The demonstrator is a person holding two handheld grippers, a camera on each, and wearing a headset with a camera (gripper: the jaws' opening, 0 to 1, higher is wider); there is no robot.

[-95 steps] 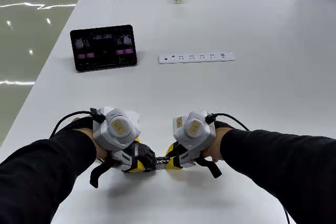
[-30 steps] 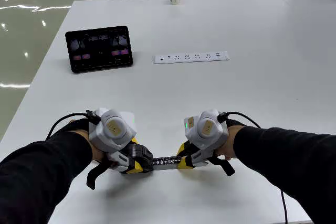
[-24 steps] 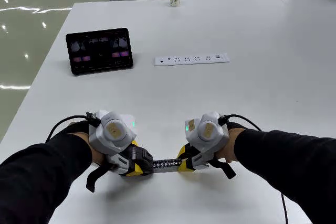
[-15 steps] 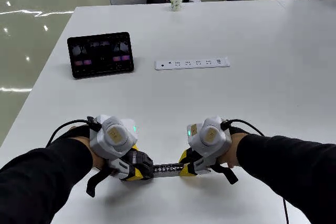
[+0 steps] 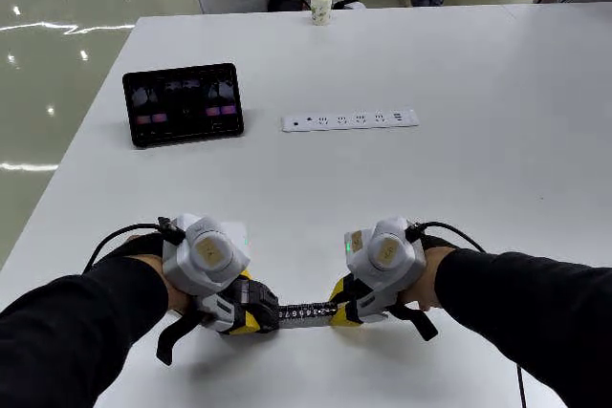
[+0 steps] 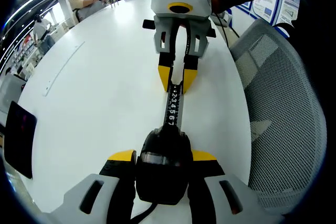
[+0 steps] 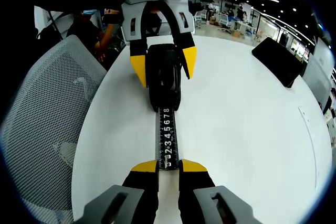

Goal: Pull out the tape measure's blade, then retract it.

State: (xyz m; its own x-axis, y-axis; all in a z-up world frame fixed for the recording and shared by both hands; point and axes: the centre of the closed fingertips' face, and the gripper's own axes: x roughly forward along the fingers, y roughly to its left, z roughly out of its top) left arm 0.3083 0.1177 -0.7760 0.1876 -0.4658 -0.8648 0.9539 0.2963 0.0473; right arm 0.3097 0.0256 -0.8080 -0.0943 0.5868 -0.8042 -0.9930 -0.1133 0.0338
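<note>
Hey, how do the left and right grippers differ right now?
The left gripper clamps the tape measure's black case, its jaws spread wide around it; the right gripper pinches the thin blade near its end, jaws nearly closed. Both have yellow-tipped jaws and work over the white table.

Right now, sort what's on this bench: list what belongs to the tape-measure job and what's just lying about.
In the job: tape measure case, clamped in the left tool; blade, a short way out, its end pinched by the right tool.

Lying about: tablet, power strip, paper cup.
</note>
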